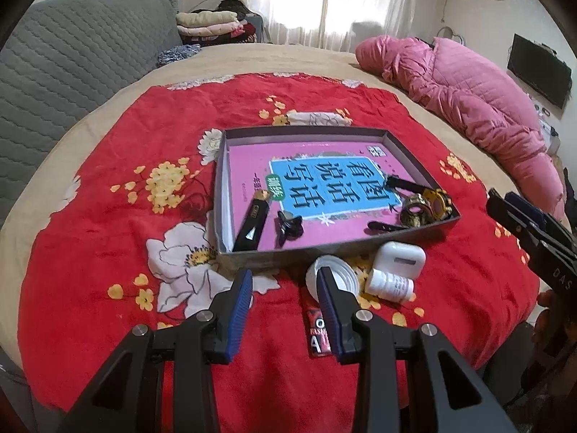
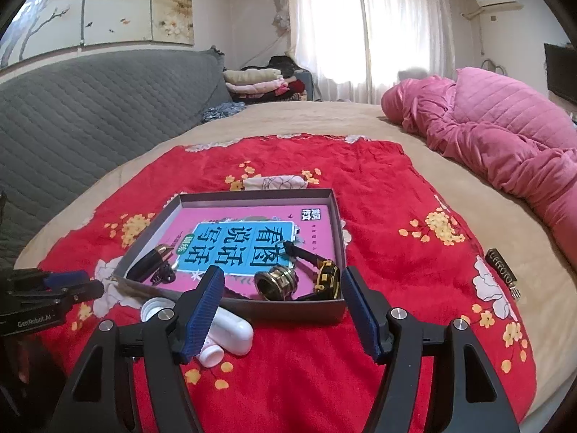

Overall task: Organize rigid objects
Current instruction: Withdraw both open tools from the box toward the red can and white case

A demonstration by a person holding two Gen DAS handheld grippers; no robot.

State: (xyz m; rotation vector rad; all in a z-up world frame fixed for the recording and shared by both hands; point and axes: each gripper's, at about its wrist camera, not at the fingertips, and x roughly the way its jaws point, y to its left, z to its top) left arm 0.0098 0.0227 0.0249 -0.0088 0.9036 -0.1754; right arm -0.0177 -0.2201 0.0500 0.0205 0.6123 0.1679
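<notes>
On the red floral blanket (image 1: 90, 216), the shallow grey box (image 1: 422, 158) held a pink book (image 1: 252, 166), while both the left gripper (image 1: 285, 288) and the right gripper (image 2: 283, 288) gaped empty.

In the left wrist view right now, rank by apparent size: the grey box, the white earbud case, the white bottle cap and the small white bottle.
1. grey box, by far the largest.
2. white earbud case.
3. white bottle cap and small white bottle: unsure, since a finger of the left gripper hides part of the cap.

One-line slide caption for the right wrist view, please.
Open right tool hovers before a gray box holding a pink book, white earbud case outside.
</notes>
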